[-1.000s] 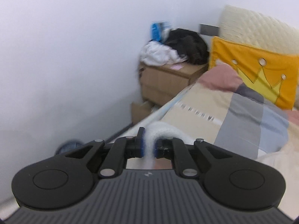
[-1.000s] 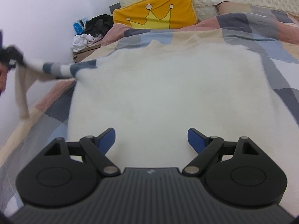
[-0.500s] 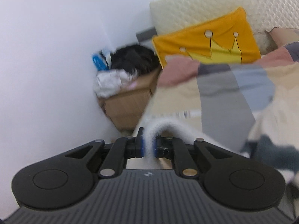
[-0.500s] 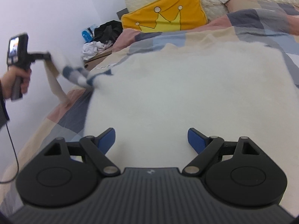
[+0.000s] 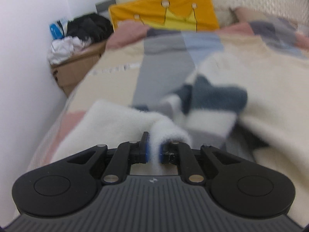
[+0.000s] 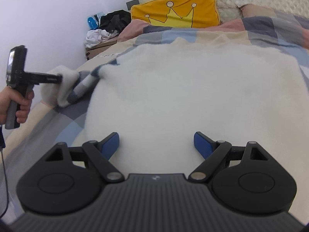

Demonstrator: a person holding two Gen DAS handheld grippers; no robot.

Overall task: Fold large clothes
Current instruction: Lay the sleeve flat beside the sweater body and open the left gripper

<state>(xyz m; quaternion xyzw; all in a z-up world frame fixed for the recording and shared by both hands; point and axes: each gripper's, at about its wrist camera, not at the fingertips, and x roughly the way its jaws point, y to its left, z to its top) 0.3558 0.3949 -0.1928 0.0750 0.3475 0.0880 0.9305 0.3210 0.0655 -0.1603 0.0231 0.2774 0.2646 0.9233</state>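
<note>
A: What has moved over the last second?

B: The left hand-held gripper (image 5: 153, 151) has swung from facing the wall toward the bed (image 6: 58, 121), carrying the striped sleeve (image 6: 83, 86) inward. It was out past the bed edge; it is now nearer the sweater body (image 6: 183, 96).

A: And the sleeve?

B: It was stretched out level and taut. It is now bunched and slack beside the body, its cuff (image 5: 168, 131) doubled over at the gripper.

My left wrist camera sat low and close over the bed's (image 5: 108, 73) left edge, facing the far headboard. My right looked from nearer, farther right, the same way. Both shared the crown pillow (image 5: 166, 13) (image 6: 173, 13) and box (image 5: 77, 69) (image 6: 98, 50).
</note>
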